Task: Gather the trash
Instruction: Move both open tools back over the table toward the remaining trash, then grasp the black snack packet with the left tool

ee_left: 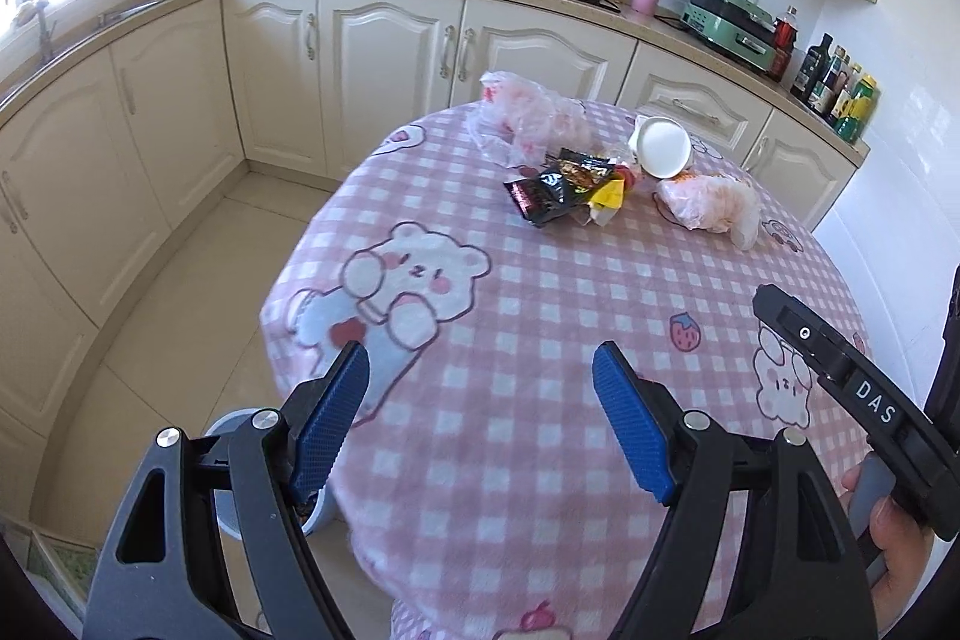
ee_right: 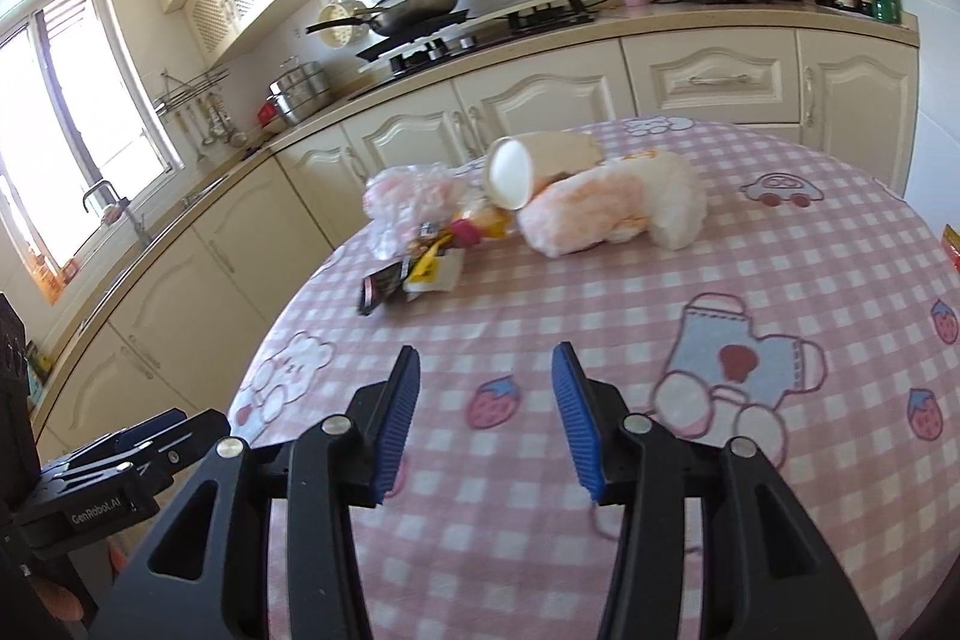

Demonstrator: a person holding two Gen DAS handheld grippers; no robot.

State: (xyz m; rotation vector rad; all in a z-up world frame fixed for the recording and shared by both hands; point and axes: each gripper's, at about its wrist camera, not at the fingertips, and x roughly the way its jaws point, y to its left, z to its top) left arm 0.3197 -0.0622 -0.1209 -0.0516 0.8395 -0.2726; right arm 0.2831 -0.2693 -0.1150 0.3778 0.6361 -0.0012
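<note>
Both tongs hang over the table's near edge, the left gripper wide apart and the right gripper part-open, both empty; wrappers, cup and bags lie toward the far edge.

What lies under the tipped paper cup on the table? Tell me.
The paper cup lies tipped on crumpled snack wrappers, beside a plastic bag. Anything beneath the wrappers is hidden; the cup's mouth faces away, so its inside is unseen.

You have a round table under a pink checked cloth with bears and strawberries. Toward its far edge lies one heap of trash: two crumpled plastic bags, a tipped white paper cup, and a black snack wrapper touching a yellow one.
</note>
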